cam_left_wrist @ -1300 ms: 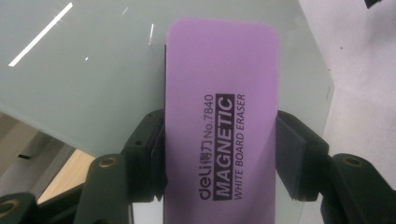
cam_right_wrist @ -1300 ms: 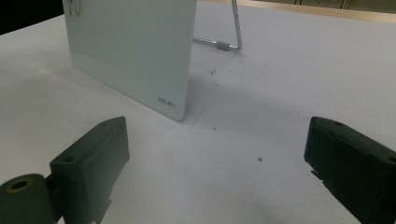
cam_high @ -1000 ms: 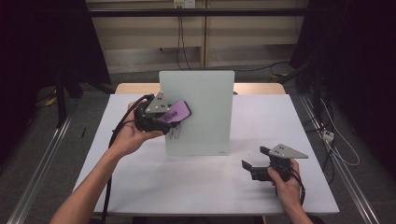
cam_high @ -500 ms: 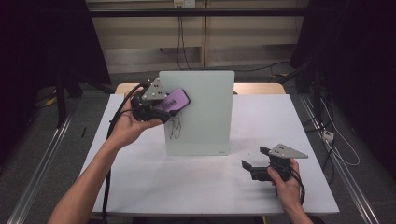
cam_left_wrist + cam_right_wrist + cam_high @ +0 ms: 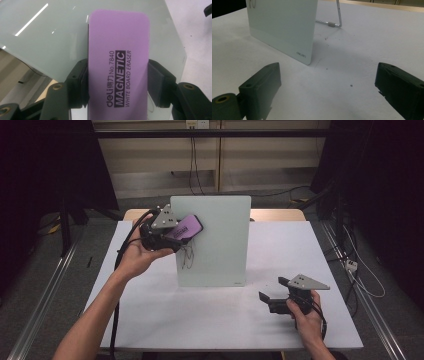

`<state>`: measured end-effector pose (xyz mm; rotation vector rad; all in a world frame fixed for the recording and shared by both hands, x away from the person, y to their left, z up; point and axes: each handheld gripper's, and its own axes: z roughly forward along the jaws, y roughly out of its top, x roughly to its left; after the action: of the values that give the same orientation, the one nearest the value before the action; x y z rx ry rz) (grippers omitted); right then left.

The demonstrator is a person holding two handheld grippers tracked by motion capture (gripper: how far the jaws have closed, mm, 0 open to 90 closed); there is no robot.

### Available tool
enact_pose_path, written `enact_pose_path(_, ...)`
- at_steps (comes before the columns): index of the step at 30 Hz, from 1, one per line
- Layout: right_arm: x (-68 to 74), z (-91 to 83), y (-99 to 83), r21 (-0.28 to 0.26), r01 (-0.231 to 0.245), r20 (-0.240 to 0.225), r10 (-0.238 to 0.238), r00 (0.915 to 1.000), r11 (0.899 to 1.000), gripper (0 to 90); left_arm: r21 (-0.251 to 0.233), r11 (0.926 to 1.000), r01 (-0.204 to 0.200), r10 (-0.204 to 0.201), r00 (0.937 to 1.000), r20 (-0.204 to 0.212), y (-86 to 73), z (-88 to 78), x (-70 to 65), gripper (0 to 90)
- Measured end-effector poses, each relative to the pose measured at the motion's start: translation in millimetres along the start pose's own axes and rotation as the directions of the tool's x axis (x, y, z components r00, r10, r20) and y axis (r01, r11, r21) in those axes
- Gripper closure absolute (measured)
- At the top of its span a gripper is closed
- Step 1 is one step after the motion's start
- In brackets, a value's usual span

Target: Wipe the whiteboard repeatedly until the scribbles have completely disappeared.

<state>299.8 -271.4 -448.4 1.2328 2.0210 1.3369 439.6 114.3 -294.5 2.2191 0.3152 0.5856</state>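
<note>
A pale glass whiteboard (image 5: 215, 240) stands upright on the white table (image 5: 150, 305), propped by a wire stand (image 5: 338, 17) behind it. A dark scribble (image 5: 187, 257) marks its left part. My left gripper (image 5: 172, 236) is shut on a purple magnetic whiteboard eraser (image 5: 184, 227) and holds it against the board's upper left, above the scribble. In the left gripper view the eraser (image 5: 118, 65) sits clamped between the two black jaws with the board (image 5: 50, 40) right behind it. My right gripper (image 5: 267, 297) rests low on the table at the front right, open and holding nothing, with the board's lower corner (image 5: 299, 53) ahead of it.
The table's edges lie close on every side, with a wooden strip (image 5: 275, 215) along the far edge. Metal floor rails (image 5: 45, 290) run beside the table at left and right. Cables (image 5: 365, 280) lie on the floor at the right.
My left gripper has carried the eraser up and slightly right along the board's upper left. The right gripper has stayed where it was.
</note>
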Motion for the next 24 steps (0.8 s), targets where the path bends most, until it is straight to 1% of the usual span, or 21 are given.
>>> enact_pose_path(4,0.6,0.3,0.1,0.003,-0.002,0.000,0.002,1.0000,1.000,6.6,0.006,1.0000,-0.003,0.003,0.9999,0.014,-4.8,3.0,-3.9,41.0)
enact_pose_path(7,0.4,0.6,0.0,0.003,-0.001,0.000,0.001,1.0000,1.000,6.6,0.028,0.9994,-0.019,0.018,0.9997,0.019,-6.8,4.8,-7.1,40.9)
enact_pose_path(11,0.5,0.6,0.1,0.003,0.000,0.000,0.000,1.0000,1.000,6.6,0.032,0.9993,-0.018,0.017,0.9996,0.023,-10.2,7.5,-11.2,41.0)
enact_pose_path(13,0.6,0.4,0.1,0.003,-0.002,0.000,0.002,1.0000,1.000,6.6,0.032,0.9994,-0.012,0.011,0.9994,0.033,-14.2,9.3,-14.0,41.0)
enact_pose_path(18,0.0,0.6,-0.1,0.001,-0.002,0.000,0.002,1.0000,1.000,6.6,0.043,0.9990,-0.007,0.005,0.9989,0.046,-20.7,13.4,-20.2,40.9)
enact_pose_path(20,0.4,0.9,0.1,0.002,-0.001,0.001,0.001,1.0000,1.000,6.6,0.055,0.9985,-0.008,0.005,0.9986,0.052,-21.7,14.1,-21.9,40.9)
enact_pose_path(24,0.8,0.9,0.1,0.004,-0.002,0.000,0.002,1.0000,1.000,6.5,0.051,0.9987,-0.007,0.004,0.9981,0.062,-25.7,17.4,-25.4,41.0)
